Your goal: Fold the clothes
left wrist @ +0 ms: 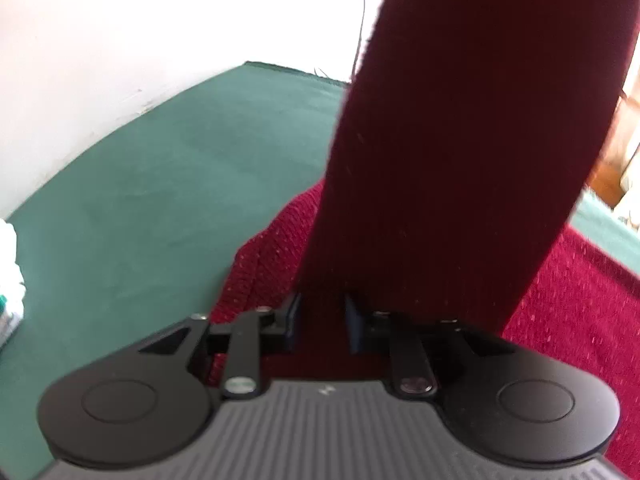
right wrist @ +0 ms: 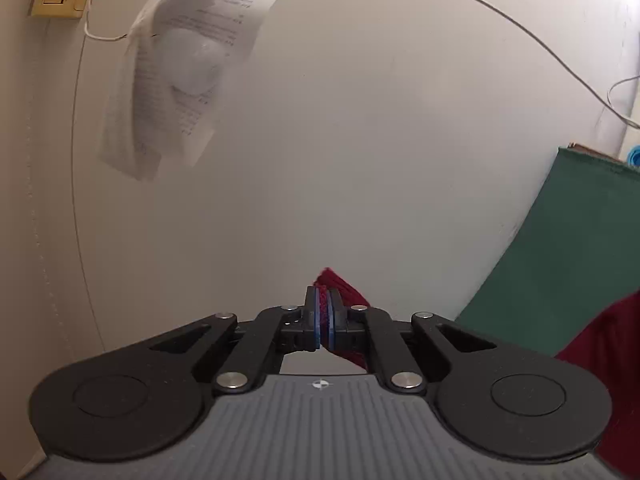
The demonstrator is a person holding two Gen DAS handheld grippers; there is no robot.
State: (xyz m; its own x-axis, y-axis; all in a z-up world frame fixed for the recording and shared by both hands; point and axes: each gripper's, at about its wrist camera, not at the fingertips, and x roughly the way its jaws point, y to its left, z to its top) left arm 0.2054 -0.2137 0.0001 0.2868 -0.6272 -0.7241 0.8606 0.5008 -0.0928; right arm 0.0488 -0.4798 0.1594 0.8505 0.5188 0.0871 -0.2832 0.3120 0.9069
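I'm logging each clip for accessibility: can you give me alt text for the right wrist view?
The right gripper is shut on a bunched edge of the dark red garment, lifted up against a plain pale wall. A printed paper sheet hangs at upper left, and the green table cover shows at right.

Green cloth-covered table (left wrist: 160,184), surface flat, backed against a pale wall. 1 dark red knit garment (left wrist: 568,304) lies on its right part, partly lifted off. White bundled item (left wrist: 10,256) at the left edge, unclear what.
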